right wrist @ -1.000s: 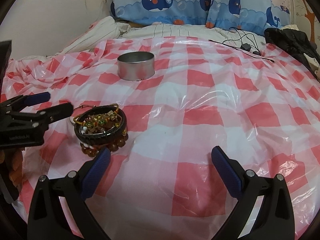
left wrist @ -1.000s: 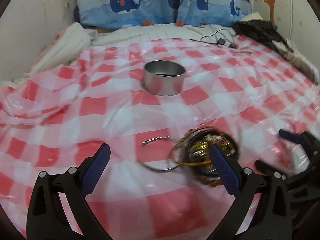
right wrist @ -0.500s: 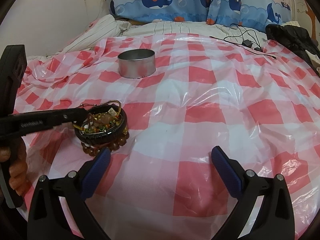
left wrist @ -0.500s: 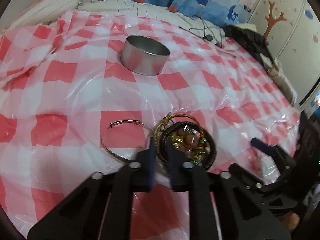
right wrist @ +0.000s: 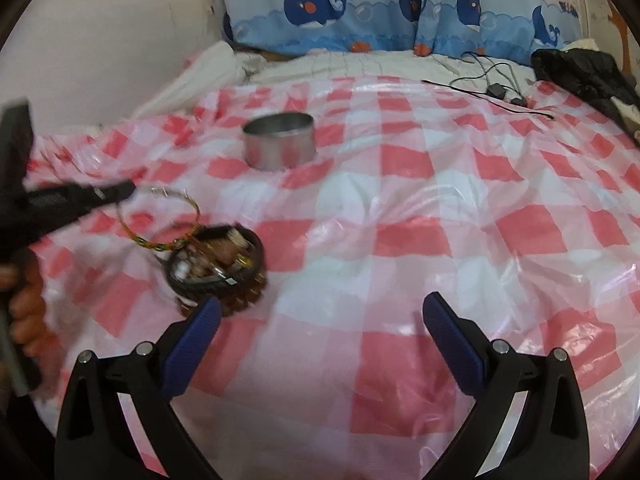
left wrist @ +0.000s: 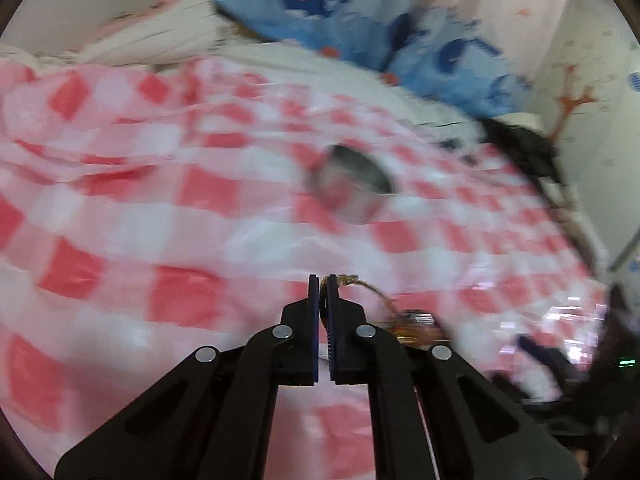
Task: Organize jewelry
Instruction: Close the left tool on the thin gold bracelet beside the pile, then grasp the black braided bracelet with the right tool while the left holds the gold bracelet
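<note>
Pinching a thin gold bracelet (right wrist: 160, 220) at its rim, the left gripper (left wrist: 323, 284) is seen with its fingers (left wrist: 313, 320) pressed almost together, only the band being held between them. In the right wrist view the bracelet is seen hanging from the tips in a tilted loop, and its lower end is touching the pile of bracelets (right wrist: 216, 264), or lies just beside it; which one cannot be told because of blur. This narrow grip at the rim is probably chosen so that one piece is separated while the other pieces are left on the bed.

The right gripper (right wrist: 320, 332) is held low over the checked plastic sheet (right wrist: 440, 240) with its fingers (right wrist: 450, 344) spread wide and nothing between them. It is placed just beside the pile, perhaps to be ready for steadying it.

Further away, a round metal tin (right wrist: 279, 142) stands upright and open on the sheet, well apart from the pile. It is judged to be the place where the jewelry is to be put, so the bracelet must probably be carried forward and released over it. A snag with the pile is the risk. Behind, whale pillows (right wrist: 360, 12) and a black cable (right wrist: 488, 88) are seen.
</note>
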{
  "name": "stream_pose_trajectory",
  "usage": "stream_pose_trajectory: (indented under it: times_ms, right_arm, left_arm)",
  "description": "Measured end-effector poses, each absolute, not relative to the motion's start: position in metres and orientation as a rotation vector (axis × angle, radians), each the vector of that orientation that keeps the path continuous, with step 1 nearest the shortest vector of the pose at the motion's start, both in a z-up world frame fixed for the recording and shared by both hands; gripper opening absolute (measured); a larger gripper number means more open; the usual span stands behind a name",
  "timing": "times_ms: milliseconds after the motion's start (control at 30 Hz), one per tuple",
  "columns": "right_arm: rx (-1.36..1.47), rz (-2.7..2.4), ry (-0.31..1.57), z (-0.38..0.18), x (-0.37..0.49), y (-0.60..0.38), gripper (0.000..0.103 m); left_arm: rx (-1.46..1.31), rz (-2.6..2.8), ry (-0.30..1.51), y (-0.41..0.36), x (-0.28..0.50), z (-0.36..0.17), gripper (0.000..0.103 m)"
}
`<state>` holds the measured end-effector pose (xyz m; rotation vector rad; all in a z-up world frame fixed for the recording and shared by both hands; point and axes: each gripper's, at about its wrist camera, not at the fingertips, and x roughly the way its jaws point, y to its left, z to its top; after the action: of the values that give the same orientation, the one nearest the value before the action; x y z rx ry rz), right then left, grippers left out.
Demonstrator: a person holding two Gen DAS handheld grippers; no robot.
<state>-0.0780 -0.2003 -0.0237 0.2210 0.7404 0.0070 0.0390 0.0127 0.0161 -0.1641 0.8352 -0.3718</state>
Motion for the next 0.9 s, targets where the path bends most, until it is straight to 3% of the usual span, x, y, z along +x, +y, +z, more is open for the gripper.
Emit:
stream_pose_trajectory:
  times_ms: [233,467,533,600,900]
  right_arm:
    - [0.134,0.230,0.783,-0.006,-0.044,-0.169,0.097]
    - [-0.032,0.307,0.891,-0.026,-0.001,-0.130,0.097]
    - [-0.005,0.322,0.922,-0.033,0.006,-0.132,0.093]
    - [0.042,0.346,0.937,-0.037,0.009,-0.138,0.077]
    - [0.140,0.363,0.771,-0.004,-0.008,-0.160,0.073]
  left_arm:
    - [-0.133,-0.255,0.932,0.033,0.071,-0.004,0.003]
    - [-0.075,-0.241,0.972,0.028,0.070,-0.013,0.004]
    - [-0.073,-0.236,1.003,0.028,0.072,-0.019,0.004]
    - [-0.073,-0.234,1.017,0.029,0.072,-0.023,0.004]
    - [-0.048,-0.242,1.034,0.026,0.068,-0.028,0.004]
